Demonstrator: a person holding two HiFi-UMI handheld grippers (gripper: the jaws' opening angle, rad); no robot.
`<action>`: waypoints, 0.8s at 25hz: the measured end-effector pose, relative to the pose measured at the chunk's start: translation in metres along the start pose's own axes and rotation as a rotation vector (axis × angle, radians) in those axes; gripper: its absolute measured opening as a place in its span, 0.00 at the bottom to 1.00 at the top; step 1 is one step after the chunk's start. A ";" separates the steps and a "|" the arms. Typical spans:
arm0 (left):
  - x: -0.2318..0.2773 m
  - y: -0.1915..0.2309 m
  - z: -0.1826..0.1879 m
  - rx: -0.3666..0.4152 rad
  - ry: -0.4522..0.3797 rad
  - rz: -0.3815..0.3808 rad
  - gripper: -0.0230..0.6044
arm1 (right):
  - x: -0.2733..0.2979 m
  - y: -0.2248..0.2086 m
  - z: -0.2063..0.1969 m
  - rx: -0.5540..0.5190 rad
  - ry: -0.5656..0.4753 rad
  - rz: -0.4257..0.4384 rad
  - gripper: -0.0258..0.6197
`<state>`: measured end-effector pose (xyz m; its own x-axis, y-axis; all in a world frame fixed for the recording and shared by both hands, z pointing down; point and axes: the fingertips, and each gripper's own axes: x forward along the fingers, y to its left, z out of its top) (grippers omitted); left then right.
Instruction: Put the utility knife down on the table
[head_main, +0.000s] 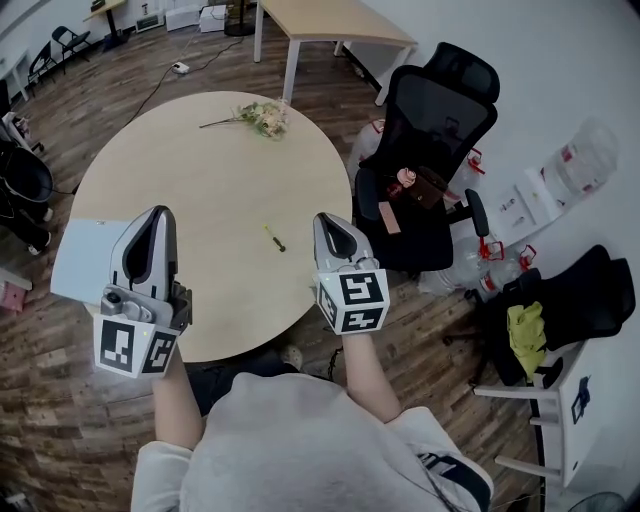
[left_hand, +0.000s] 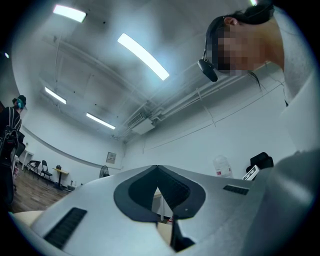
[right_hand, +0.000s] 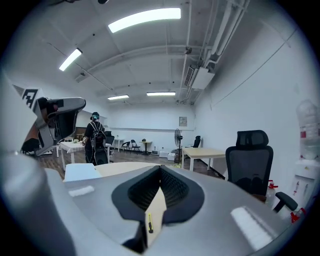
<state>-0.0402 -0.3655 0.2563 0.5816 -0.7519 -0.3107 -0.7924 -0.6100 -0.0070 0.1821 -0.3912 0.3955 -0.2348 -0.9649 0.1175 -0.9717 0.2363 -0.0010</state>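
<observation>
Hovering above the table, left gripper and right gripper both pressed together, utility knife lying between.

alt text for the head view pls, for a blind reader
A small yellow-and-black utility knife lies on the round wooden table, between the person's left gripper and right gripper, both shut and empty. A flower sprig lies at the table's far side, and a black office chair stands to the right.

Small utility knife, yellow body w/ dark end, lies flat on round beige table, set diagonally, toward the near-right part of tabletop.
</observation>
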 end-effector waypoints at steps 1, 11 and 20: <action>-0.001 -0.002 0.001 -0.001 -0.001 -0.005 0.05 | -0.005 0.000 0.005 0.000 -0.012 -0.005 0.06; -0.006 -0.019 0.009 -0.006 -0.011 -0.049 0.05 | -0.047 -0.002 0.036 -0.002 -0.105 -0.064 0.06; -0.018 -0.029 0.015 -0.010 -0.026 -0.076 0.05 | -0.082 -0.002 0.053 -0.007 -0.179 -0.123 0.06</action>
<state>-0.0303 -0.3303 0.2476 0.6346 -0.6969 -0.3340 -0.7444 -0.6674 -0.0218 0.2016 -0.3184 0.3330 -0.1160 -0.9913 -0.0621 -0.9933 0.1156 0.0093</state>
